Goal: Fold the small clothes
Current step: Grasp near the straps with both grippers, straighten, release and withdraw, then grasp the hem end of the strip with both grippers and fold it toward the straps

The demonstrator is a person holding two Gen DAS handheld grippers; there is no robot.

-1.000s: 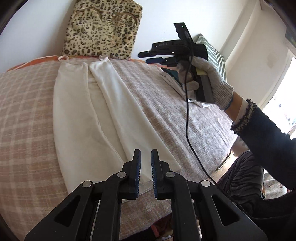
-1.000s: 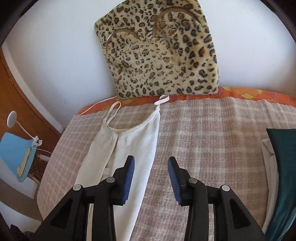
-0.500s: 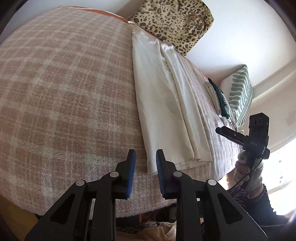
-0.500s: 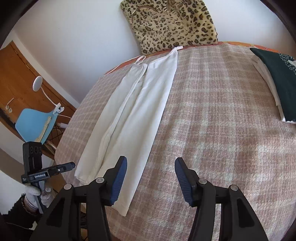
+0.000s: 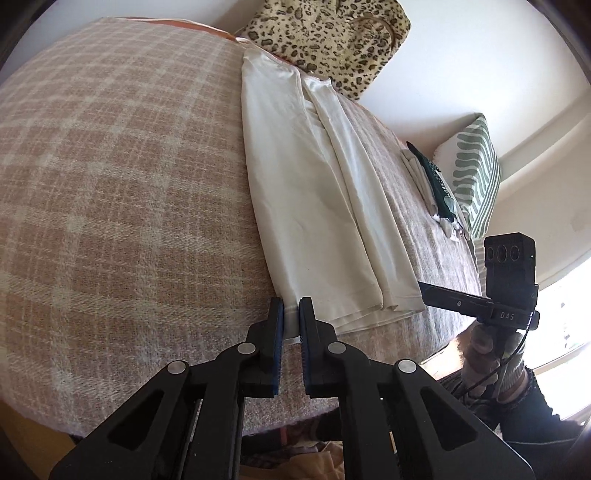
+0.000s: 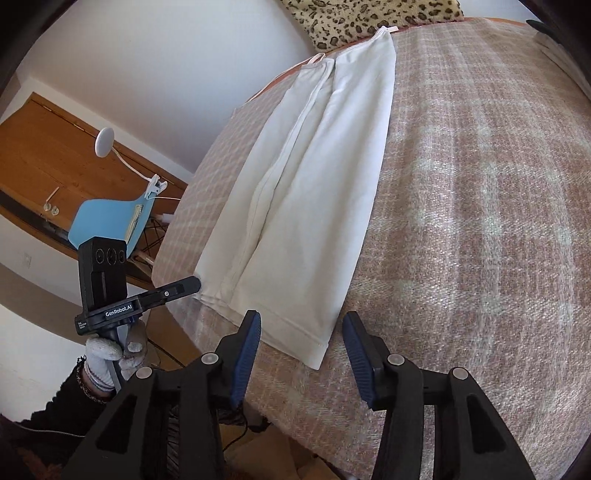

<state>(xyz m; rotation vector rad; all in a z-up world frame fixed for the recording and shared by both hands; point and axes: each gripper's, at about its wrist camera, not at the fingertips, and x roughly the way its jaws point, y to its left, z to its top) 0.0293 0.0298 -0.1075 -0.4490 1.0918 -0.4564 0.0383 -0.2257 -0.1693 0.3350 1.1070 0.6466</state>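
A white strappy top lies lengthwise on the plaid bed cover, both sides folded inward, straps at the far end. My left gripper is shut on the near left corner of its hem, and white cloth shows between the pads. In the right wrist view the top ends at a near right hem corner that sits between the fingers of my right gripper. Its jaws are closing and the pads stand clear of the cloth. Each gripper appears in the other's view, at the opposite hem corner.
A leopard-print cushion leans on the wall behind the straps. Folded dark green and white clothes and a green-striped pillow lie at the right. A blue chair stands beyond the bed's left side. The bed edge is just below both grippers.
Both grippers came down to the near hem, the right one pulling back from the strap end. The left jaws opened a little, then shut on the left corner. The right jaws widened, then narrowed.
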